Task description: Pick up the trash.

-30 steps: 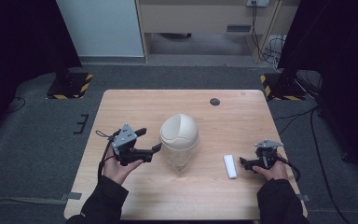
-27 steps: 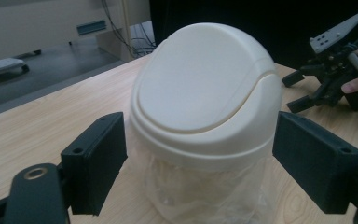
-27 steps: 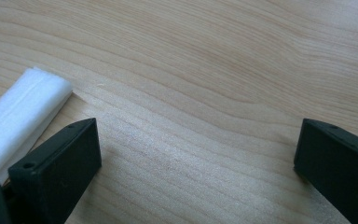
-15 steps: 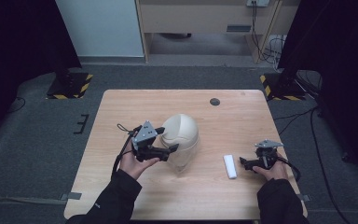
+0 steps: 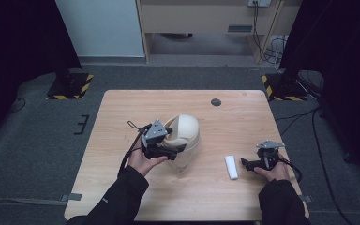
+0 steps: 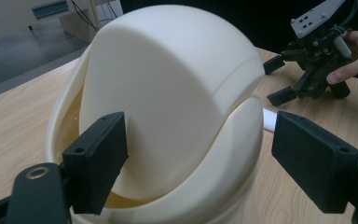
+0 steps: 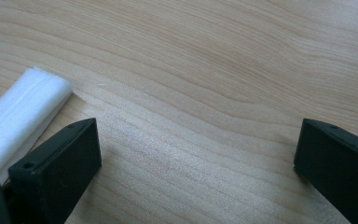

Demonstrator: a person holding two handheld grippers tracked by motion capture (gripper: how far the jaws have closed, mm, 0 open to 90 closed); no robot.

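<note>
Left gripper (image 5: 178, 151) at 9 o'clock of cream swing-lid bin (image 5: 187, 129), mid-table. Jaws parted, clamping nothing. In left gripper view, one pad against the lid (image 6: 168, 93), which sits tipped inward with a yellowish gap showing on that side; whether pad presses or just touches, cannot tell. Other jaw off the bin, in free air.

White roll (image 5: 231, 167) flat on table (image 5: 122, 117), at 4 o'clock of bin, apart from it. Long axis about 11-to-5 in high view.

Right gripper (image 5: 247, 164) low on table, jaws spread, nothing between them. Roll just beside at its 9 o'clock, lying crosswise to the jaws' pointing direction. Right hand clearly nearer.

Likely next: short slide toward 9 o'clock to straddle the roll across its narrow width, then carry toward 10 o'clock to the lid gap.
</note>
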